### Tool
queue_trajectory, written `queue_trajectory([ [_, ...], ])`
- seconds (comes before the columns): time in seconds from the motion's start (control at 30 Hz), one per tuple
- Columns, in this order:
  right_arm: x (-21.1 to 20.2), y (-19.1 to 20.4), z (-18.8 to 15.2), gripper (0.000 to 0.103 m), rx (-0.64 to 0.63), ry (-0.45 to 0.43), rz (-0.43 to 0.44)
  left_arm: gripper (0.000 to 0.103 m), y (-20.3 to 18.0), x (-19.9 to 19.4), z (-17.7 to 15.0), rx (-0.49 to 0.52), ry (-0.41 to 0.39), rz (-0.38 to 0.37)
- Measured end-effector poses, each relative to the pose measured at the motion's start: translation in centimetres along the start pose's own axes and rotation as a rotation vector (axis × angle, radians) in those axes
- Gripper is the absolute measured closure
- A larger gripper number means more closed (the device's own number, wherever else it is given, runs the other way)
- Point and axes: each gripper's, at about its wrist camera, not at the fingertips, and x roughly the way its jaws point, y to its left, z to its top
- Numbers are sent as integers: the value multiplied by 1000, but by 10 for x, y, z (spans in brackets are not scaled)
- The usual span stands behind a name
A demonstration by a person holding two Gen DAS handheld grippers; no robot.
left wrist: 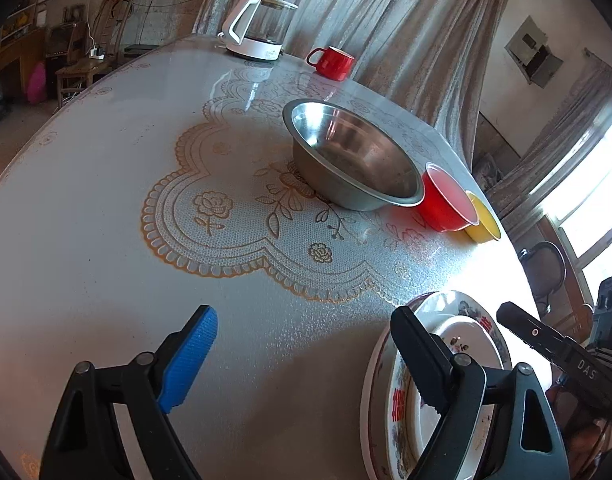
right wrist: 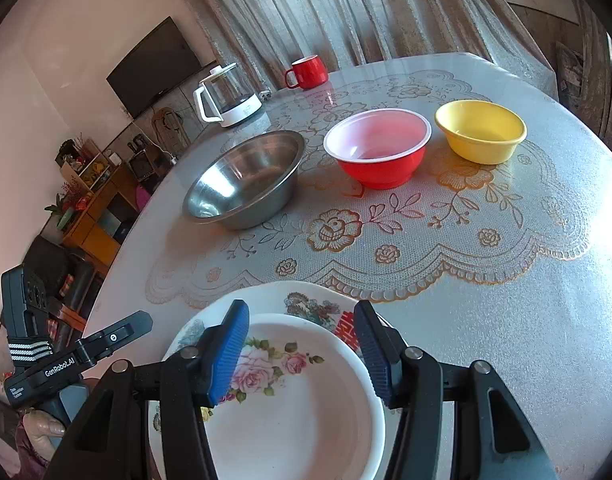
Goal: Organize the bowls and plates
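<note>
the plates (right wrist: pixel 306 392) are stacked under the right gripper (right wrist: pixel 302 352), whose jaws stand apart, gripping nothing; the steel bowl (right wrist: pixel 246 180) ahead should be approached by the wide-open, empty left gripper (left wrist: pixel 306 356) at its rim

Left gripper (left wrist: pixel 302 356): jaws wide apart, angled downward, nothing between the pads. Right gripper (right wrist: pixel 302 354): jaws partly apart, angled downward, pads pressing on nothing.

Daylight enters through a window (left wrist: pixel 586 216) at the right of the left wrist view, overexposing the near table (left wrist: pixel 482 264) edge. Both fisheye views curve strongly toward dark vignetted corners; focus remains sharp, shadows soft.
</note>
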Motion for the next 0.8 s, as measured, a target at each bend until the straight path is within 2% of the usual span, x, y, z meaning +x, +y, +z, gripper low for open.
queue_trajectory([
  [0.1, 6, 5, 7, 48, -9, 3, 18, 21, 1, 4, 13, 9, 3, -3],
  [0.17, 12, 7, 13, 48, -4, 11, 41, 27, -1, 6, 23, 27, -17, 1],
  [0.2, 16, 7, 16, 48, 2, 16, 52, 27, -1, 6, 29, 36, -34, 0],
  [0.33, 34, 13, 30, 48, 28, 35, 107, 27, -5, 11, 53, 49, -109, -12],
  [0.4, 42, 17, 38, 51, 26, 35, 109, 22, -5, 14, 65, 36, -140, -31],
  [0.47, 52, 23, 49, 55, 16, 34, 110, 16, -6, 21, 79, 25, -132, -12],
  [0.63, 81, 26, 76, 57, 37, 46, 75, 17, -9, 40, 107, 34, -143, 17],
  [0.7, 93, 24, 84, 63, 47, 58, 52, 21, -6, 50, 116, 17, -127, 21],
  [0.77, 105, 21, 91, 66, 59, 72, 35, 44, 1, 61, 123, -38, -98, 8],
  [0.8, 110, 21, 93, 68, 56, 76, 30, 45, 3, 67, 126, -53, -83, 7],
])
